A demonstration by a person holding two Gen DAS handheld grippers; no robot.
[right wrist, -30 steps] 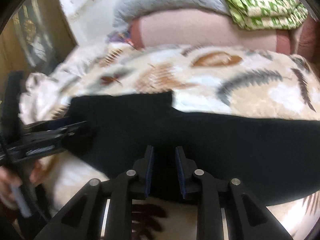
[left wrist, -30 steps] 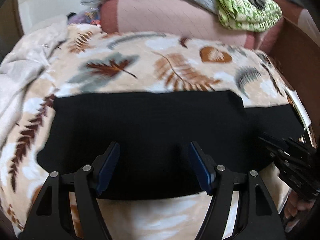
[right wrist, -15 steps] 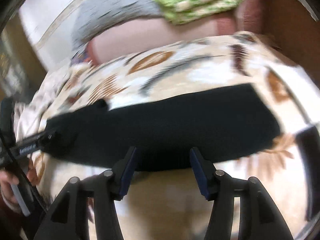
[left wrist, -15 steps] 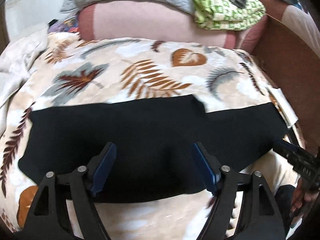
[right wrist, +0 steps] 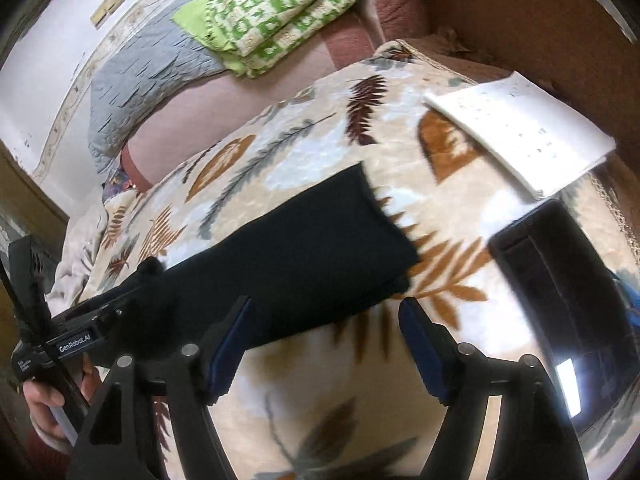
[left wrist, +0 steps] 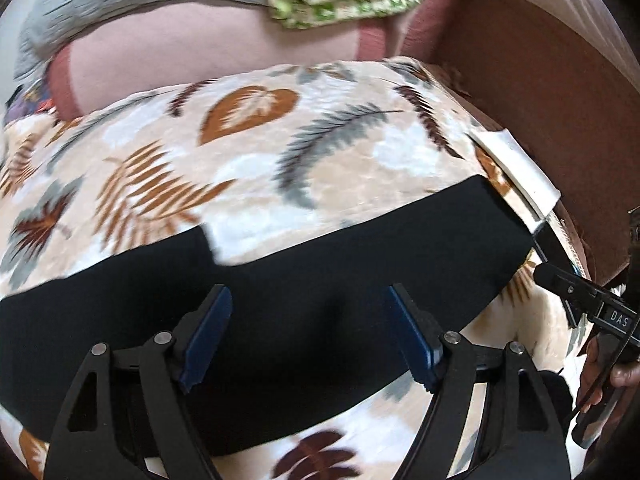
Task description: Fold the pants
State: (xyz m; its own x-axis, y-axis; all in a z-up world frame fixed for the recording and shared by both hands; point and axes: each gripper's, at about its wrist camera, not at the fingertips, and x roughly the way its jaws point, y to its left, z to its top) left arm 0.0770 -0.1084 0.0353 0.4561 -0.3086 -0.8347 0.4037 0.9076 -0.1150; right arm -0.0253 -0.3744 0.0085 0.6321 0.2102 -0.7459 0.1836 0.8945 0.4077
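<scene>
Home bedroom: bed wearing plush beige leaf-print blanket [left wrist: 320, 152], long pink bolster pillow [left wrist: 200, 60] lying at head, grey quilt [right wrist: 140, 72] and green-white checked folded cloth [right wrist: 272, 20] sitting on it, brown wooden headboard [left wrist: 540, 80] standing alongside.

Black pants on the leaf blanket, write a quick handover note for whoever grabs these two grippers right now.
Left gripper: open, nothing between its pads, over the middle of the black pants.
Right gripper: jaws opening, empty, near the pants' narrow end.
Pants lie flat in a long strip across the leaf-print blanket; a white notebook sits beyond that end.
Done: folded lengthwise, it appears.
Left: fold the strip end to end.
</scene>
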